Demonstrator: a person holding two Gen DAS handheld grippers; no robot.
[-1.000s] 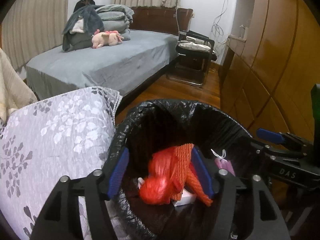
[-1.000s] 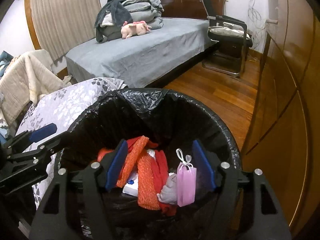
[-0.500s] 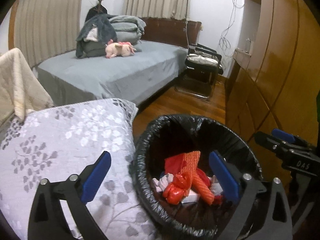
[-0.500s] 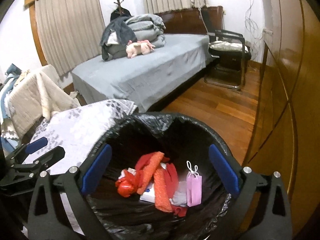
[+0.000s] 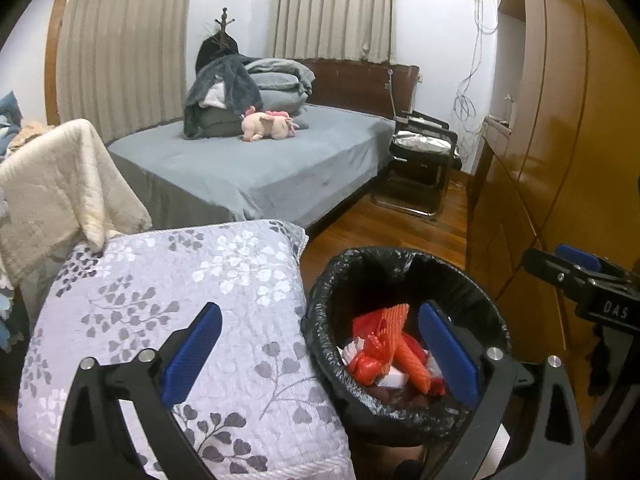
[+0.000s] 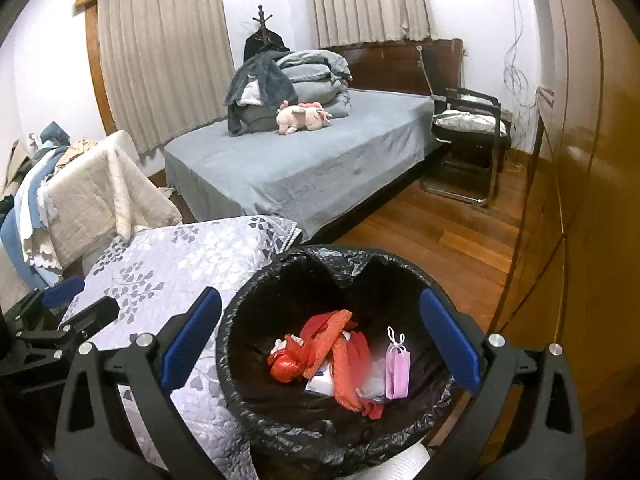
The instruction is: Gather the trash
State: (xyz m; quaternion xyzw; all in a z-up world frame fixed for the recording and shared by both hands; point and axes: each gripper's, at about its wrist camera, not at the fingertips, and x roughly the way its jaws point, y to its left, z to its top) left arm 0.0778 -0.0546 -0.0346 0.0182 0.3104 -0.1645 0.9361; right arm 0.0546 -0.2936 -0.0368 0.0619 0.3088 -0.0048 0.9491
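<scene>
A wooden floor [image 6: 432,236] carries the room — on it stands a trash bin [image 6: 280,276] lined with a black bag, and just behind the bin, a bed [image 6: 304,168] under a grey sheet. On the bed, far from the bin, sit a stack of folded grey bedding [image 6: 316,72] and a pink plush toy [image 6: 302,117] just in front of it. Touching the bin's left side lies a floral-quilted surface [image 6: 176,264]. A black chair [image 6: 472,132] stands on the floor beyond the bin, beside the bed.

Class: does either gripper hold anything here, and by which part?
Nothing is held: the left gripper and right gripper are both open and empty above the trash bin.
</scene>
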